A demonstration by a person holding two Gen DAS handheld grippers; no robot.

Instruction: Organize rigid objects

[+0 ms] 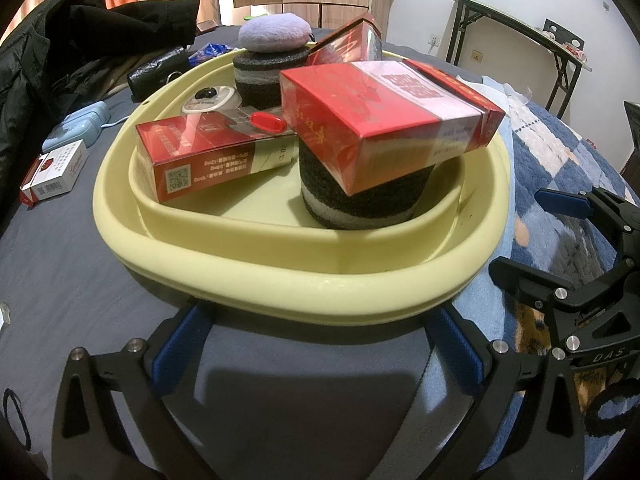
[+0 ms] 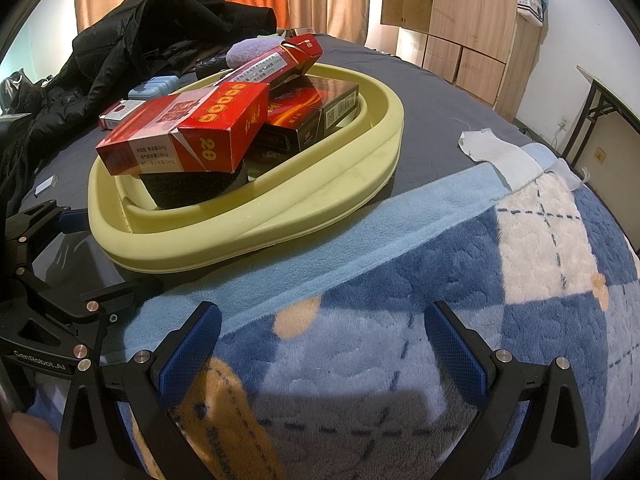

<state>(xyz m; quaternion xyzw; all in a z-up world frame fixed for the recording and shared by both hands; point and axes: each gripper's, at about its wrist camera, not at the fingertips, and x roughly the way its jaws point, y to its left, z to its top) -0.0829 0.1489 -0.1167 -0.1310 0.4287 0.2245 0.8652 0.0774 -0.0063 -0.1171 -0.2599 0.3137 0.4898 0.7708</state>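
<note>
The bed [image 1: 60, 272] lay under everything, dark grey sheet on my left side, and the blue checked blanket [image 2: 440, 280] covered the right side beneath my right tongs. On the sheet sat the pale yellow basin [image 1: 304, 280], its near rim just beyond my left tongs [image 1: 316, 344], which were spread wide with nothing between the blue pads. My right tongs [image 2: 320, 340] hung over the blanket, also spread and holding nothing; the neighbouring frame in that view read "GenRobot.AI".

Behind the basin a black coat [image 2: 160, 32] was heaped on the bed. Inside the basin, a red carton [image 1: 388, 124] rested tilted on top of a grey striped foam roll [image 1: 360, 200]; from the right view I read a gold "20" on its end flap. Beside it lay a second red carton [image 1: 212, 156] with a QR code on its face, its small print too fine to read. A third red carton [image 1: 348, 44] leaned at the back, next to another foam roll [image 1: 264, 80] capped by a lilac pad [image 1: 276, 32]. A dark carton [image 2: 316, 108], seen only from the right, lay under the leaning one. A small red oval piece [image 1: 268, 122] sat on the second carton. Outside the basin, on the sheet to the left, a white cigarette pack [image 1: 54, 176] lay near a light blue case [image 1: 76, 124].
</note>
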